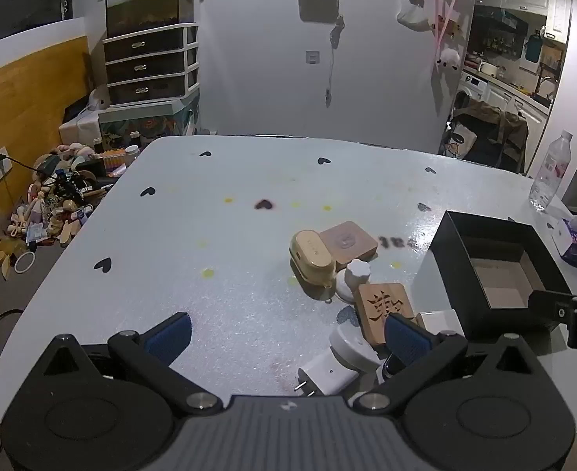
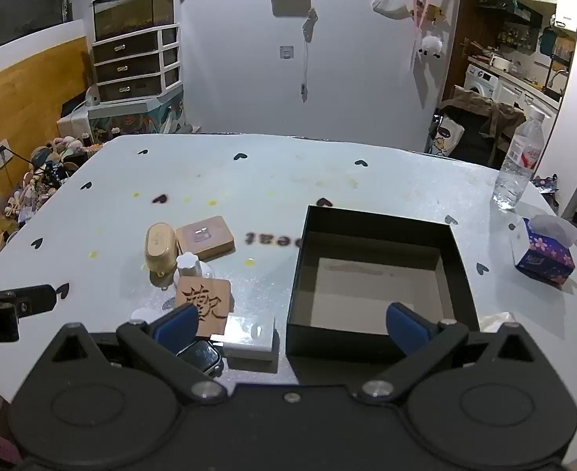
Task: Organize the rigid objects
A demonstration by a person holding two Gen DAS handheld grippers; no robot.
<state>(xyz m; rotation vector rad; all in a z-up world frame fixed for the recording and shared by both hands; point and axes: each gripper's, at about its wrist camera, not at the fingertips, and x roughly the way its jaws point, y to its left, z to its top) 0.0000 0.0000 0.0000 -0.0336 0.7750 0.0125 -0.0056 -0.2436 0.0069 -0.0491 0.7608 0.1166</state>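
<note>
Rigid objects clustered on the white, heart-dotted bench (image 2: 249,180), left of an open black square cardboard box (image 2: 378,235) with a bare brown floor. Farthest back, a rounded yellow-tan plastic case (image 2: 161,249) touching a flat pinkish-tan square box (image 2: 206,237); just in front, a small white flower-topped knob on a clear base (image 2: 188,265). Nearer, a square wooden tile carved with a dark character (image 2: 204,304), leaning over a white rectangular block (image 2: 249,339) and a dark-faced smartwatch (image 2: 202,355). In the left wrist view, a white plug adapter with metal prongs (image 1: 325,373) beside the same tile. Left gripper (image 1: 288,337) above the near bench edge, jaws spread wide, grasping nothing. Right gripper (image 2: 292,327) over the box's near wall, jaws likewise released and empty. Off to the right, a clear plastic water bottle (image 2: 518,165) upright and a purple floral tissue pack (image 2: 545,255).
</note>
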